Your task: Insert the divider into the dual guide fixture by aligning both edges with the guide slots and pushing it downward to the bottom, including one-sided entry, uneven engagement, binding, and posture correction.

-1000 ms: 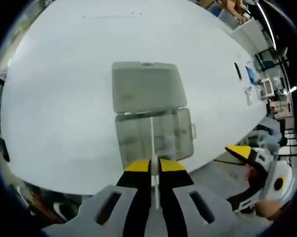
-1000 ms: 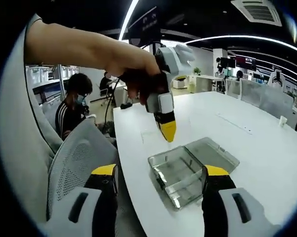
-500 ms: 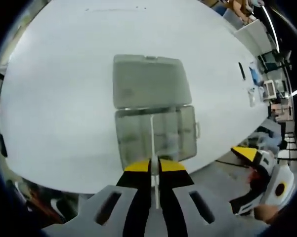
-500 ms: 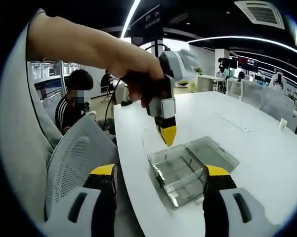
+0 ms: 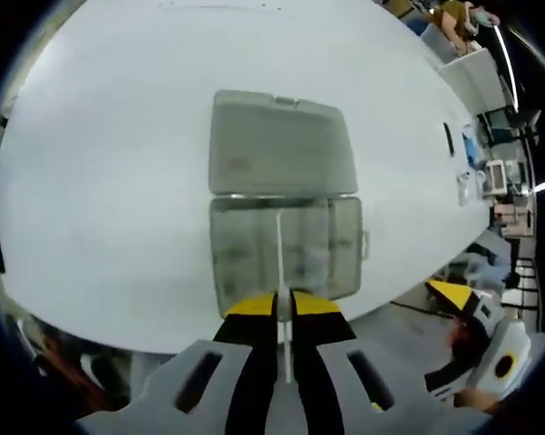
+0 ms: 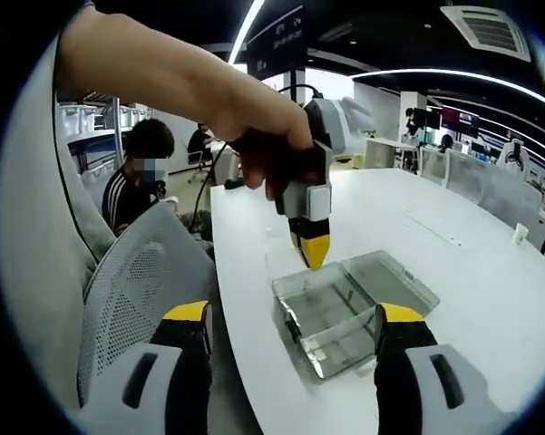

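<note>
A clear plastic box, the guide fixture (image 5: 286, 249), lies on the white table (image 5: 109, 181) with its lid (image 5: 281, 145) folded open behind it. My left gripper (image 5: 284, 304) is shut on a thin clear divider (image 5: 279, 258), seen edge-on and hanging over the middle of the box. In the right gripper view a hand holds the left gripper (image 6: 314, 252) pointing down just above the near rim of the fixture (image 6: 340, 313). My right gripper (image 6: 290, 337) stands open and holds nothing, back from the table's edge; its yellow tip (image 5: 455, 294) shows at the lower right of the left gripper view.
A grey mesh chair (image 6: 131, 290) stands beside the table's near edge. A seated person (image 6: 141, 177) is behind it. Small items (image 5: 462, 154) lie near the table's far side. Other desks and screens (image 6: 453, 122) fill the room's back.
The left gripper with the divider has moved over the open box and lower toward it. The right gripper has stayed open and hardly moved.
</note>
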